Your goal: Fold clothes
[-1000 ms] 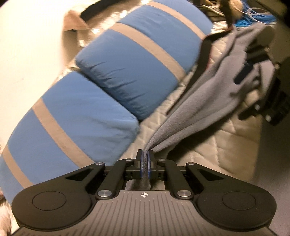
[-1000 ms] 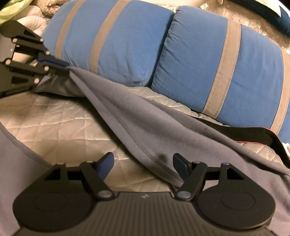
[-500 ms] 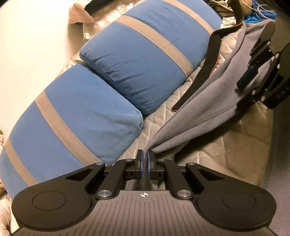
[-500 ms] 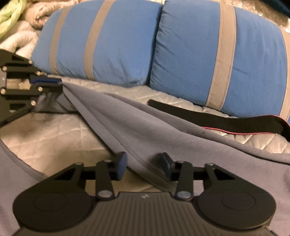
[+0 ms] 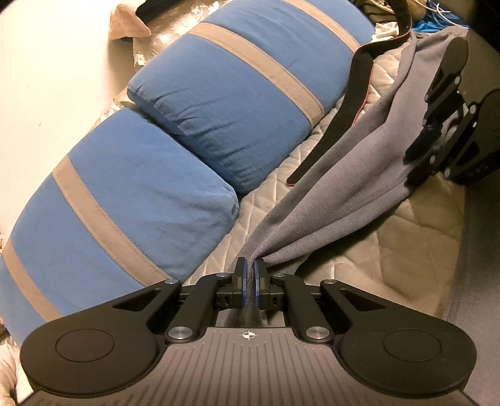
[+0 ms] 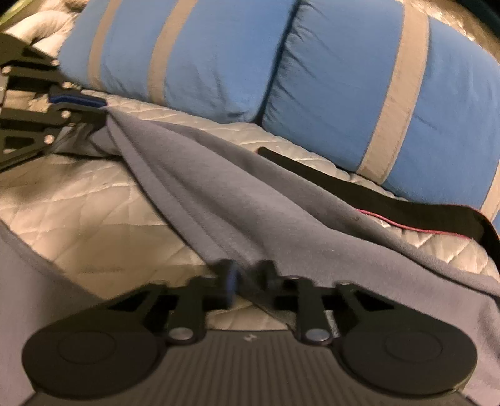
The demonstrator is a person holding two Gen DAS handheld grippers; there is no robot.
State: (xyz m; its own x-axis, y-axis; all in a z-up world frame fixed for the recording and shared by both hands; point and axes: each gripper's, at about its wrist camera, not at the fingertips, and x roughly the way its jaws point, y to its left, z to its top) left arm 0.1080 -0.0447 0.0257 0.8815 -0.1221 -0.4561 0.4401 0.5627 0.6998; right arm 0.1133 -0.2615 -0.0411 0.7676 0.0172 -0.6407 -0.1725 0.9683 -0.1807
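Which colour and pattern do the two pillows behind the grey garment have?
The pillows are blue with wide grey-beige stripes; the left wrist view shows this best.

The right wrist view is motion-blurred, smearing the right gripper (image 6: pixel 247 281). The grey garment (image 6: pixel 250 212) covers the black strap's (image 6: pixel 390 203) four-o'clock end and runs off-frame.

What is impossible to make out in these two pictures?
- What kind of garment the grey cloth is: both views crop it, and its folds hide its shape.
- How the right claw bites the cloth: right view, motion blur.
- Where the black strap ends: its far part runs off the frame.
- The clutter behind the pillows: left view, too small and cut off.
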